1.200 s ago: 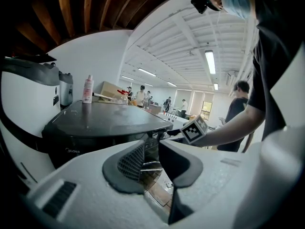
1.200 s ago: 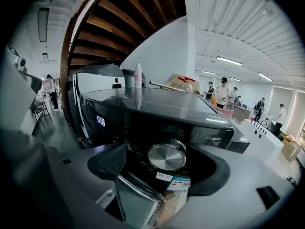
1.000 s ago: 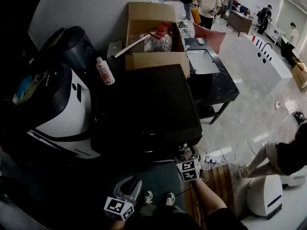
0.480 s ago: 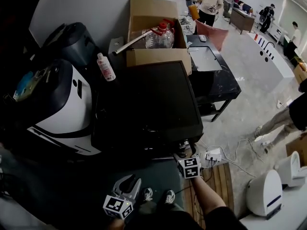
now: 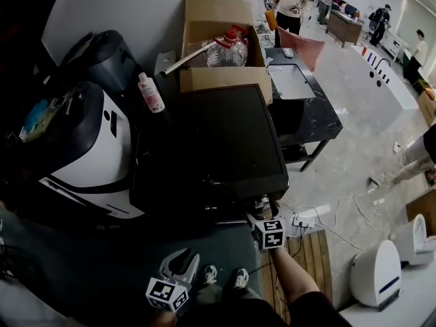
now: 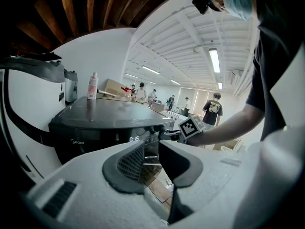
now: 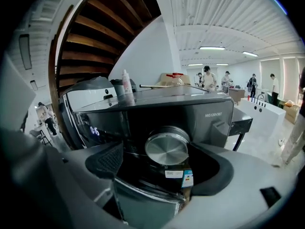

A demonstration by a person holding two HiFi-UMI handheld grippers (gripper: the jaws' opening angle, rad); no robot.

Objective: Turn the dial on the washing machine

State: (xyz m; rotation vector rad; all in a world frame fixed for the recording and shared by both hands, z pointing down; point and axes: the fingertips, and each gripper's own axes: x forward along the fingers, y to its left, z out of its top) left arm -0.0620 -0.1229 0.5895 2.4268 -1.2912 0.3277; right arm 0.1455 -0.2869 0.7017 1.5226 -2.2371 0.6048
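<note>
The silver dial (image 7: pixel 167 147) sits on the front panel of the dark washing machine (image 5: pixel 211 142), towards its near right corner. The right gripper (image 7: pixel 161 166) is close against the panel, its jaws spread wide on either side of the dial without touching its rim. The left gripper (image 6: pixel 150 152) hangs nearer and further left, its jaws a narrow gap apart and holding nothing.

My right gripper (image 7: pixel 164 152) has its jaws wide apart. The silver dial (image 7: pixel 167 147) of the dark washing machine (image 7: pixel 209 114) sits between them, and neither pad touches it. A lit display (image 7: pixel 94 130) glows on the panel left of the dial. A white bottle (image 7: pixel 126 86) rises behind the machine's top edge.
</note>
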